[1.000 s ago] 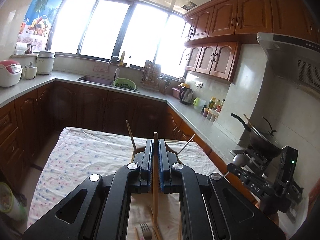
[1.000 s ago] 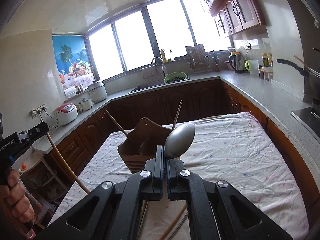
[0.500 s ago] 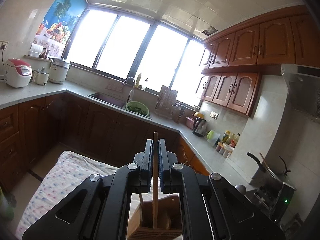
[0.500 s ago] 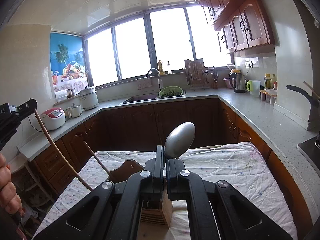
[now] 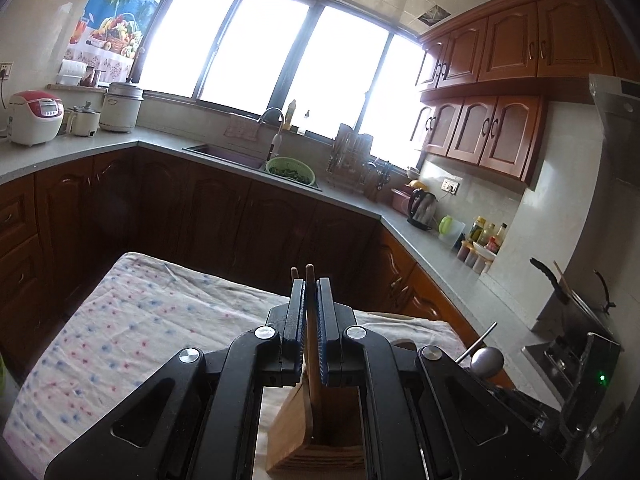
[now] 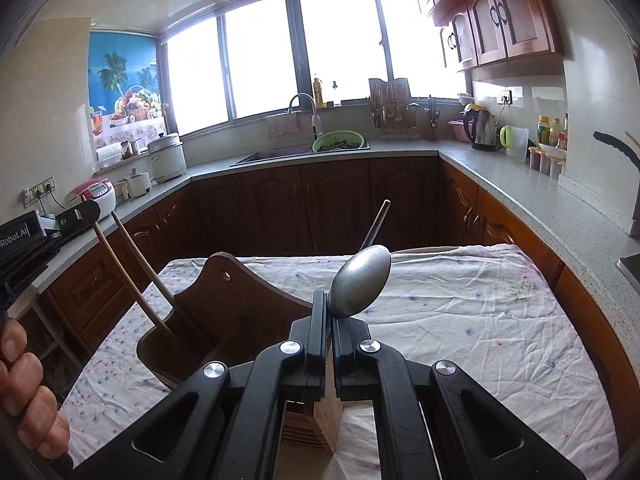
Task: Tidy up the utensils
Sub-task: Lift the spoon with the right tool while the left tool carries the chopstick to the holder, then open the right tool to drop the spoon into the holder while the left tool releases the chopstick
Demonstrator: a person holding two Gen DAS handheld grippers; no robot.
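The left gripper (image 5: 311,300) has its fingers closed on a thin brown wooden chopstick (image 5: 312,344), whose lower end reaches down into the wooden utensil holder (image 5: 320,440) standing on the counter covered with a white dotted cloth (image 5: 132,320). The right gripper (image 6: 331,312) has its fingers clamped on a dull metal spoon (image 6: 362,282), bowl upward, above the same holder (image 6: 224,320). Another chopstick (image 6: 140,264) and a dark metal handle (image 6: 376,224) lean in the holder's compartments.
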